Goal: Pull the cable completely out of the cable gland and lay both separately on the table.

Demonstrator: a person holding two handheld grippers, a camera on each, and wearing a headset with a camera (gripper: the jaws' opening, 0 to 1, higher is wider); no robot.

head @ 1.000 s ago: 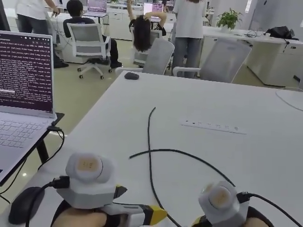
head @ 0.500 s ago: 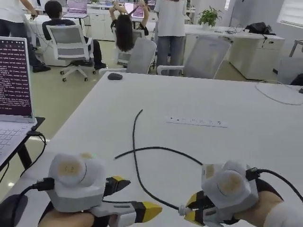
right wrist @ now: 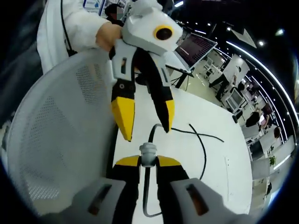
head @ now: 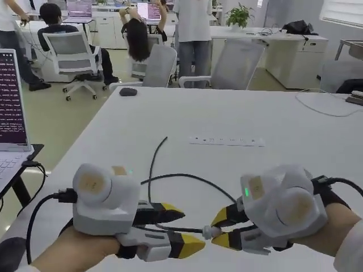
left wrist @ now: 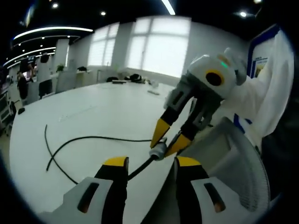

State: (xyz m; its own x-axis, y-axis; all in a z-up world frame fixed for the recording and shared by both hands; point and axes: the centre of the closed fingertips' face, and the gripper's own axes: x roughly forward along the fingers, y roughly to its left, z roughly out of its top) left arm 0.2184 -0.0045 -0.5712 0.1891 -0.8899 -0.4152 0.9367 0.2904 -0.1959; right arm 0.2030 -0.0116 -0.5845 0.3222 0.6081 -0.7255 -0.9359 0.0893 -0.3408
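A long black cable loops over the white table, and its near end is lifted off the table. On that end sits a small grey cable gland. My right gripper is shut on the gland, with the cable running down between its jaws. My left gripper faces it, open, its jaws standing either side of the cable just behind the gland. My right gripper's own view shows the left gripper's yellow tips apart.
A white power strip lies mid-table and a dark mouse at the far edge. A laptop stands on the left. A white mesh chair back is close below the grippers. People and office chairs fill the background.
Both grippers have risen and come together. The right gripper has lifted the gland end off the table, and the left gripper's jaws now straddle the cable. The head camera has moved.
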